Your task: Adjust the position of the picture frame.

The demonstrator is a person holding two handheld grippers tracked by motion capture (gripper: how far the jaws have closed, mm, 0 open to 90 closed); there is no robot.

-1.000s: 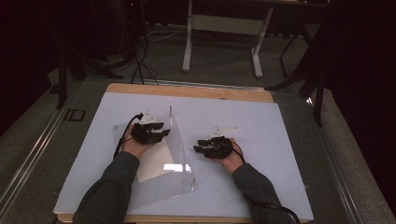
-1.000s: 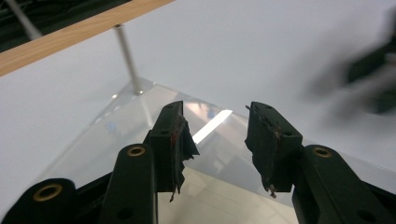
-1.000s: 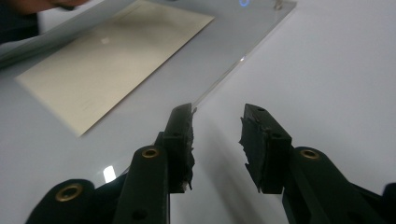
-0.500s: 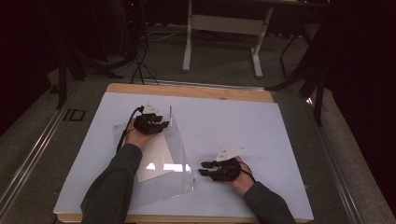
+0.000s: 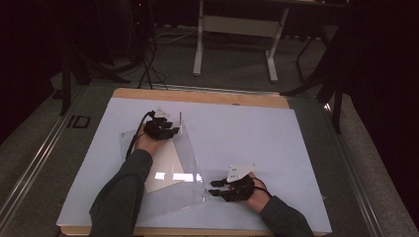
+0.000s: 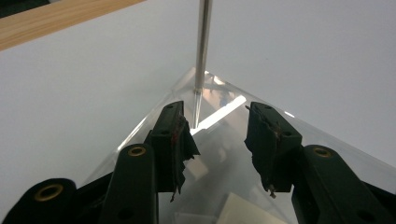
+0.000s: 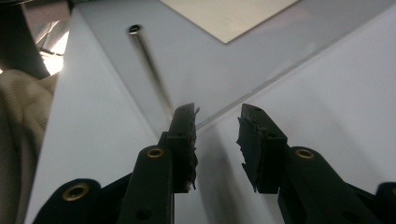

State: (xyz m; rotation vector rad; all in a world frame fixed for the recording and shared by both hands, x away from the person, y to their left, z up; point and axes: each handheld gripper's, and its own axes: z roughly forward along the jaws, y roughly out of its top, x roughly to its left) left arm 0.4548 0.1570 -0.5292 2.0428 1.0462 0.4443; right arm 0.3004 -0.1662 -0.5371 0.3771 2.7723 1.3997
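A clear plastic sheet (image 5: 190, 168) lies on the pale mat (image 5: 257, 138) with a cream paper (image 5: 165, 170) under or inside it. A thin metal rod (image 5: 180, 117) stands at its far corner, and another rod (image 5: 204, 185) stands at its near right corner. My left gripper (image 5: 173, 131) hovers open just short of the far rod (image 6: 201, 46), its jaws over the sheet's corner (image 6: 219, 154) with nothing between the pads. My right gripper (image 5: 212, 187) is open at the near right corner. In its own view the rod (image 7: 149, 65) rises just beyond the left fingertip (image 7: 186, 116), and the paper (image 7: 224, 16) lies farther off.
The mat covers a wooden table whose bare edge (image 5: 197, 96) shows at the back. A white desk frame (image 5: 237, 24) and dark stands sit on the floor beyond. A black cable (image 5: 137, 131) trails from the left gripper. To the right of the sheet is bare mat.
The right gripper has moved from the middle of the mat towards the person, to the sheet's near right corner. The left gripper has shifted slightly farther, towards the far rod.
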